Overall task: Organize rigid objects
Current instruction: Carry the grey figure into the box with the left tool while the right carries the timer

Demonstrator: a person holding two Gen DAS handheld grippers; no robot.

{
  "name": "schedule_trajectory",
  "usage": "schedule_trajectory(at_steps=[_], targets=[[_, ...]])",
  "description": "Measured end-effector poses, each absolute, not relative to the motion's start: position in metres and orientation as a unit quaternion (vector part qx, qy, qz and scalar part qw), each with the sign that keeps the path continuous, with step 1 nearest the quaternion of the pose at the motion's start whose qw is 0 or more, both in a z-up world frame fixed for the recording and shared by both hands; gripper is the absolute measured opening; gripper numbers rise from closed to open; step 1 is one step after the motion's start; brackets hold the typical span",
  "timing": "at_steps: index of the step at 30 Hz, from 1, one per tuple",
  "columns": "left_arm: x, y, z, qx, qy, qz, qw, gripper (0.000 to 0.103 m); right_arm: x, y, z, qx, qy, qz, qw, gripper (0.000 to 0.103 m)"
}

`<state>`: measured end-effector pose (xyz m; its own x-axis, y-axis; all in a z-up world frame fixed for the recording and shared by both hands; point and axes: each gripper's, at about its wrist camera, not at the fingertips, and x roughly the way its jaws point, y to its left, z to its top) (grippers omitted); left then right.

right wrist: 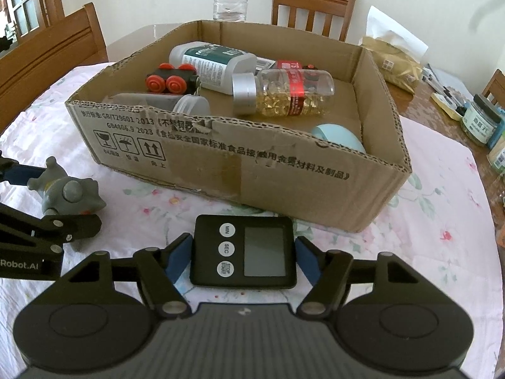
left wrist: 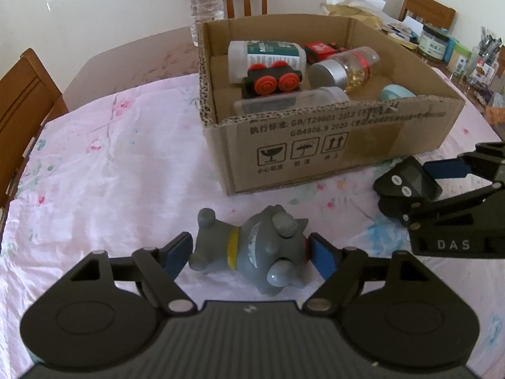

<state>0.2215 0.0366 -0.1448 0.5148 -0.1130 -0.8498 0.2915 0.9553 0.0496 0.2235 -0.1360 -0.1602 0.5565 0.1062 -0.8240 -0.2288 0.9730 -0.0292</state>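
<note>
We find the left hand-held gripper (left wrist: 251, 254) grasping the grey rubber animal toy (left wrist: 252, 252), centre frame; the right hand-held gripper (right wrist: 243, 252) grasps the black digital timer (right wrist: 244, 251).

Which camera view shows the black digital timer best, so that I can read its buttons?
The right wrist view. There the timer lies face up between the right gripper's fingers, with the MIN, SEC and STOP/START buttons and the blank screen readable. The left wrist view shows the timer only at the right edge, small and slanted, its button labels unreadable.
</note>
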Motion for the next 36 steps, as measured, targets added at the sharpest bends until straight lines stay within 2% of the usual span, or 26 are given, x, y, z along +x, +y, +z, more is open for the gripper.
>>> schedule_trajectory(at_steps=[2,19,29,36], targets=[[0.222,0.037,-0.144,0.088,0.479,-0.122,0.865,0.072,0.223,-0.135,-0.160,-0.071,0.462,0.096,0.879,0.074],[0.218,0.043,-0.120,0.104,0.484,-0.142,0.857,0.071,0.205,-0.148,-0.134,-0.096,0.461,0.127,0.873,0.074],[0.216,0.045,-0.086,0.115,0.478,-0.174,0.853,0.071,0.194,-0.160,-0.080,-0.121,0.420,0.152,0.887,0.074],[0.226,0.040,-0.057,0.126,0.455,-0.192,0.860,0.071,0.222,-0.158,-0.051,-0.123,0.385,0.163,0.900,0.074]])
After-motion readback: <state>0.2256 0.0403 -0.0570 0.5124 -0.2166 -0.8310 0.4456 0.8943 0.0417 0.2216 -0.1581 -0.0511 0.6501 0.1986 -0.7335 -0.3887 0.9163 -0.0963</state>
